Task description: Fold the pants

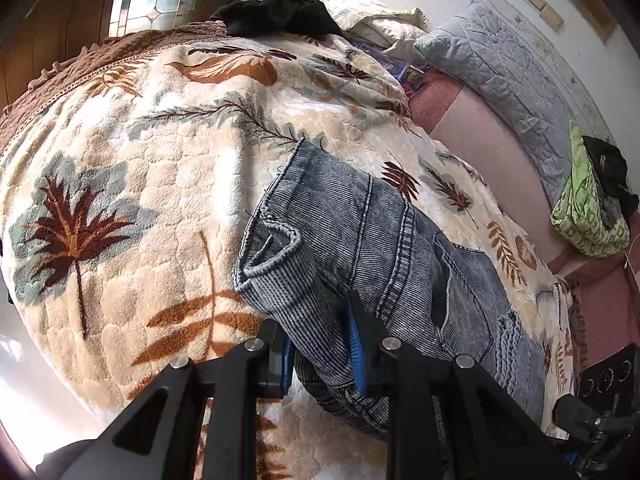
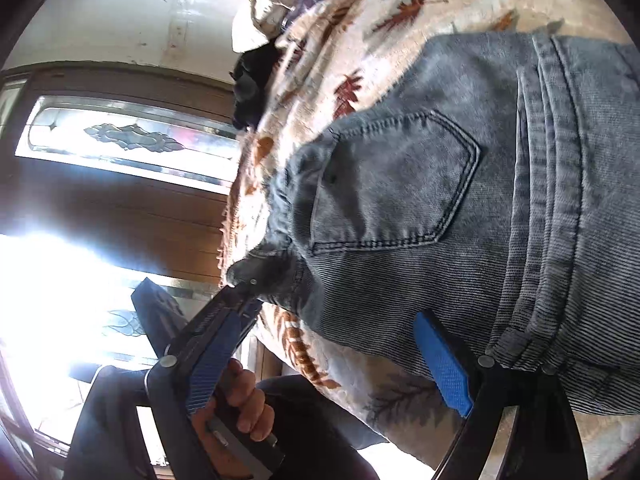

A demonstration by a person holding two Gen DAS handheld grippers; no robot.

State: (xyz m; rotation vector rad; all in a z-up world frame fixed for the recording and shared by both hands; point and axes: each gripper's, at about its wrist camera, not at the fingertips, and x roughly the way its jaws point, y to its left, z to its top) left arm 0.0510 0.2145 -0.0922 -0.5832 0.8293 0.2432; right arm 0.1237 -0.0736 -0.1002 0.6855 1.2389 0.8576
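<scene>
Grey-blue jeans [image 1: 380, 240] lie bunched on a leaf-patterned blanket [image 1: 140, 160]. My left gripper [image 1: 320, 356] is shut on a fold of the denim, with a blue pad pressing on each side. In the right wrist view the jeans [image 2: 440, 200] show a back pocket and the thick seams beside it. My right gripper [image 2: 326, 364] stands open in front of their near edge, with blanket showing between the blue pads. Its right finger sits against the denim's edge. Behind its left finger, the left gripper [image 2: 244, 292] clamps a corner of the jeans, held by a person's hand [image 2: 244, 400].
A black garment [image 1: 280, 12] and pillows lie at the far end of the bed. A grey quilted cushion [image 1: 500, 80] and a green cloth [image 1: 580, 208] sit along the wall side. A wooden door with glass panels [image 2: 120, 140] stands beyond the bed's edge.
</scene>
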